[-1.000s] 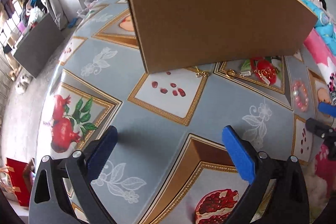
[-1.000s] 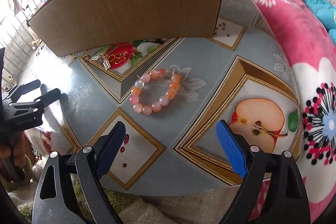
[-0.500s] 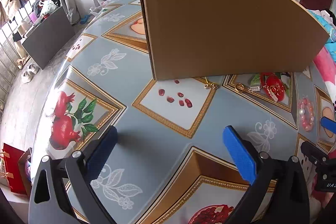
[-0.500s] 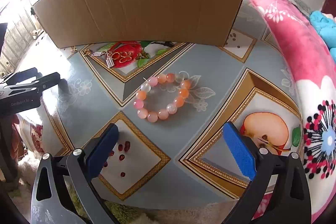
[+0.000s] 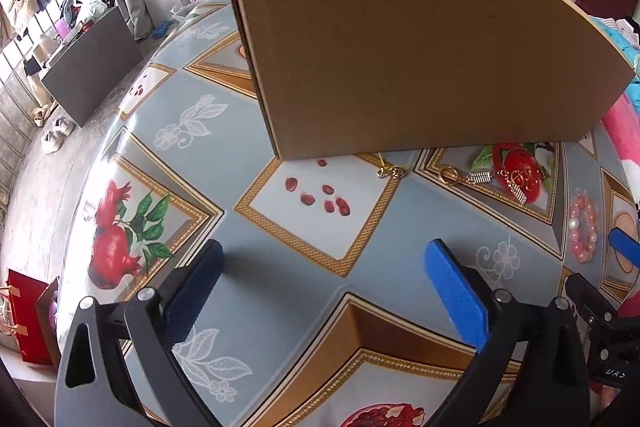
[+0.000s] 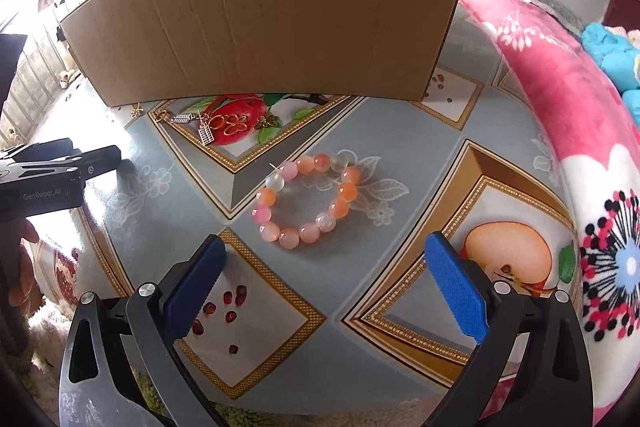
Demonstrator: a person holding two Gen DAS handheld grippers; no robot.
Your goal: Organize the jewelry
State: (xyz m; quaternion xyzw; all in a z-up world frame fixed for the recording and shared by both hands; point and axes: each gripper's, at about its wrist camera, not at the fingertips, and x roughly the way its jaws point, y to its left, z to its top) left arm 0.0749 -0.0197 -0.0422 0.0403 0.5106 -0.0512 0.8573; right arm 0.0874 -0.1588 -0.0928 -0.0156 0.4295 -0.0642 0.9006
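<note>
A bracelet (image 6: pixel 308 201) of pink, orange and clear beads lies on the patterned tablecloth, just ahead of my right gripper (image 6: pixel 324 247). That gripper is open and holds nothing. Several small gold and silver earrings (image 6: pixel 216 125) lie in a loose group by the foot of a tall cardboard box (image 6: pixel 260 35). In the left wrist view the box (image 5: pixel 400 47) fills the top, with the earrings (image 5: pixel 512 181) and a small gold piece (image 5: pixel 390 171) at its base. The bracelet (image 5: pixel 582 229) is far right. My left gripper (image 5: pixel 324 255) hovers open over bare cloth, empty.
A pink floral blanket (image 6: pixel 580 107) borders the table on the right. The table's near edge (image 6: pixel 280 403) drops to a fluffy rug. To the left on the floor stand a grey cabinet (image 5: pixel 92 67) and a red bag (image 5: pixel 28 323). A hand (image 6: pixel 24 267) holds the left gripper's body.
The right gripper's jaws have spread slightly wider, and the bracelet sits a little nearer to them in the picture. The left wrist view has tilted a bit, and the box has shifted right in it.
</note>
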